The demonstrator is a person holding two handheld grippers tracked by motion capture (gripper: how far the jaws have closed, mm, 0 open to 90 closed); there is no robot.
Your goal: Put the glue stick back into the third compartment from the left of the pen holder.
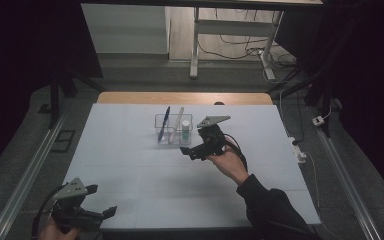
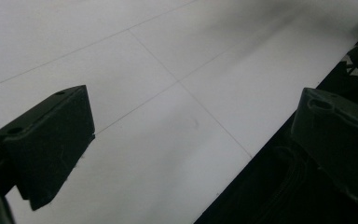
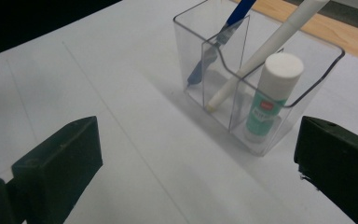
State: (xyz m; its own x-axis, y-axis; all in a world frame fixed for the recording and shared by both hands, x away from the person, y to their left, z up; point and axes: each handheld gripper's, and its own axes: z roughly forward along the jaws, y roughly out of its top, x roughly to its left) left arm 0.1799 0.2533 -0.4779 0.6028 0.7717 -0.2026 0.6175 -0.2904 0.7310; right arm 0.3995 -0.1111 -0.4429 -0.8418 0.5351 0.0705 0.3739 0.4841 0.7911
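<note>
Looking at the glue stick [image 3: 272, 95]. Standing in the right-hand part of the clear box [image 3: 186, 42], out in the middle of the tabletop [image 1: 130, 165], a bit toward the far side. Resting on the floor of the box, with nothing pinching it. Sharing the box with a blue pen [image 3: 214, 46] in the left part and a white pen [image 3: 261, 51] in the middle part, both leaning.

Probably very light, and hard all the way round (a smooth plastic tube, so likely a little slippery). Not easy to break, going by its looks. Best grabbed by the white cap or just under it: the end up by the rim, clear of the walls fencing in the lower end. Better to pinch gently and lift straight up, to avoid tipping or dragging the light box along.

Standing upright, or very close to it. Long way running up and down. White cap on top, pointing up; green-labelled body below.

Right tool [image 1: 192, 152] just to the near right of the box, spread wide, with only bare tabletop between its two black jaws. Aimed toward the box, not touching it. Left tool [image 1: 101, 200] well apart, down at the near left corner of the tabletop, also spread wide and holding nothing.
</note>
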